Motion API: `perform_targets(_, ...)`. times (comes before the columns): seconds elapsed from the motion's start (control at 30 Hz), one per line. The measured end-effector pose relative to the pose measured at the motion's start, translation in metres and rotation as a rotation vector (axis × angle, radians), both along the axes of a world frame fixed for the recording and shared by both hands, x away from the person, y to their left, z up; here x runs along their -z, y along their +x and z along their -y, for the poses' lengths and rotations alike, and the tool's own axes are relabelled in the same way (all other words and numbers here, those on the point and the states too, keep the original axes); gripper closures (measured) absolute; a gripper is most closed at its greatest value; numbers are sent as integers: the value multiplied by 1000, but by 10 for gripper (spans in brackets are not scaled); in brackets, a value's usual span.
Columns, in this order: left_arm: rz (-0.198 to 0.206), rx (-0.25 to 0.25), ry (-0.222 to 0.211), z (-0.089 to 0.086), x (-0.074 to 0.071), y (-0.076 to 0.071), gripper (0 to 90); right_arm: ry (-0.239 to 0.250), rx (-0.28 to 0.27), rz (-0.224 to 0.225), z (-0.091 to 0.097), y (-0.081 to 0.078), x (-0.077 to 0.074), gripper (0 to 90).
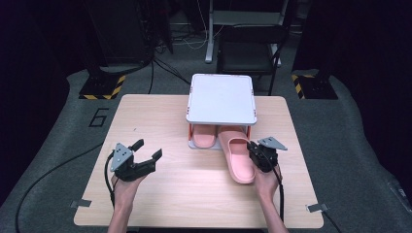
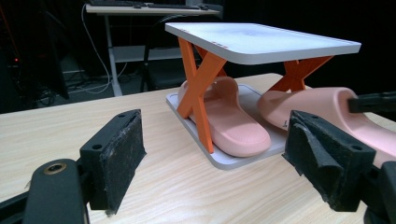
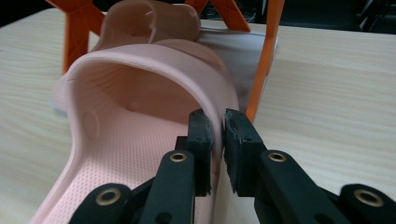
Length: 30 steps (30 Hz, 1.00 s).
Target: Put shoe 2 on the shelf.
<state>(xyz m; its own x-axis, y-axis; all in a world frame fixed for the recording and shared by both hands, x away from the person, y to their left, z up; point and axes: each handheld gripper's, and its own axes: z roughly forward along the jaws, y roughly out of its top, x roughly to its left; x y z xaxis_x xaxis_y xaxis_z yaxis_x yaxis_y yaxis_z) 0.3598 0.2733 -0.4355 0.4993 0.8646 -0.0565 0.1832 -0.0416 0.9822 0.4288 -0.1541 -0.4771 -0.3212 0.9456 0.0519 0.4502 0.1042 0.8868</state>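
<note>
desk (image 1: 160, 194), pale wood. on it a white two-tier rack (image 1: 222, 97) on orange crossed legs. lower tray holds one pink slipper (image 1: 204, 138); second slipper (image 1: 238, 162) lies toe under the rack, heel out on the desk. right claw (image 1: 253, 151) pinched tight on that slipper's side wall. left claw (image 1: 148, 150) gapes wide, holding nothing, well apart.

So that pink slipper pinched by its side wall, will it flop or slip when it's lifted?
The slipper looks like soft moulded foam, so probably light. The right hand-held gripper clamps only its thin strap edge, so that may bend and the heel sag. The matte surface probably won't slip.
</note>
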Motion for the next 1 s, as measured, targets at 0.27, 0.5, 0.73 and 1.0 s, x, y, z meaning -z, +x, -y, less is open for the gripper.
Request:
perform_targets(0.27,-2,1,-2,-1,0,0,192,6,44,-14,-7,25,4,794)
perform_targets(0.5,-2,9,4,1,2,1,193,47,-46,-22,-2,33,10,673)
perform_targets(0.73,-9,15,4,3,2,1,193,74,-87,40,16,17,-9,420)
perform_targets(1.0,-15,43,14,14,6,2,193,103,-176,111,29,-5,-29,285)
